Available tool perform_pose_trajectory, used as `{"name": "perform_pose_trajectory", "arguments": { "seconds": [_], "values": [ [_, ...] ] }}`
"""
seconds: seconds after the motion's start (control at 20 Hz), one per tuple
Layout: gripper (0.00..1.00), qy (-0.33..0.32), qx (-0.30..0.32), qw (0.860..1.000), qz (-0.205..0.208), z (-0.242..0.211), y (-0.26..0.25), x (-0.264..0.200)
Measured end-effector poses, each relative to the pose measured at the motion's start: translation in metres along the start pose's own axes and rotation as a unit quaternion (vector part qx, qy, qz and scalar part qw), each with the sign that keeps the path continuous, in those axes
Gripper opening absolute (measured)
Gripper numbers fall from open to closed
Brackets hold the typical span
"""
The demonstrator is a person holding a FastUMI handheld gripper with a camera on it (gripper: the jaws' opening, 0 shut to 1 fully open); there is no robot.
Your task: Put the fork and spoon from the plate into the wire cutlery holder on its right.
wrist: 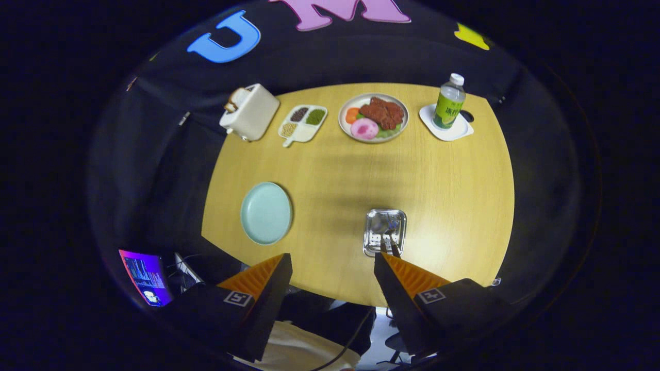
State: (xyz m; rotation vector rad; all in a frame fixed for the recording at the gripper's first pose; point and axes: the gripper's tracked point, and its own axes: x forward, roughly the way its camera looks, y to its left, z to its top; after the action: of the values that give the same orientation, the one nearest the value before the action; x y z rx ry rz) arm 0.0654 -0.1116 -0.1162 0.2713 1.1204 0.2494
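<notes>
We find the tongs [332,260] wide and empty above the counter [454,185], cutlery holder [384,232] just ahead, plate [266,213] beyond-left

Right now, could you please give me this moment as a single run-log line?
gripper: open, empty, high above table | light green plate: bare | wire cutlery holder: cutlery inside, ahead of right finger | stage: task looks done

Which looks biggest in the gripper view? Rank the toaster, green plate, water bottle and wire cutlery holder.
1. Food plate excluded, the green plate and toaster look alike; the toaster is farther, so unranked.
2. Wire cutlery holder, just ahead of the open tongs.
3. Water bottle, far off.
</notes>
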Motion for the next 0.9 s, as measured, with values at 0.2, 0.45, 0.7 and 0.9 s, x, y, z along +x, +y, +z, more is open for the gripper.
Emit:
{"name": "perform_pose_trajectory", "arguments": {
  "seconds": [0.2, 0.45, 0.7, 0.9],
  "values": [
    [0.99, -0.117, 0.01, 0.993, 0.013, 0.027, 0.024, -0.058],
    [0.99, -0.244, 0.028, 0.969, 0.026, 0.044, 0.049, -0.129],
    [0.99, -0.398, 0.019, 0.917, -0.021, 0.058, 0.055, -0.195],
    [0.99, -0.482, -0.033, 0.869, -0.102, 0.048, 0.062, -0.219]
  ]
}}
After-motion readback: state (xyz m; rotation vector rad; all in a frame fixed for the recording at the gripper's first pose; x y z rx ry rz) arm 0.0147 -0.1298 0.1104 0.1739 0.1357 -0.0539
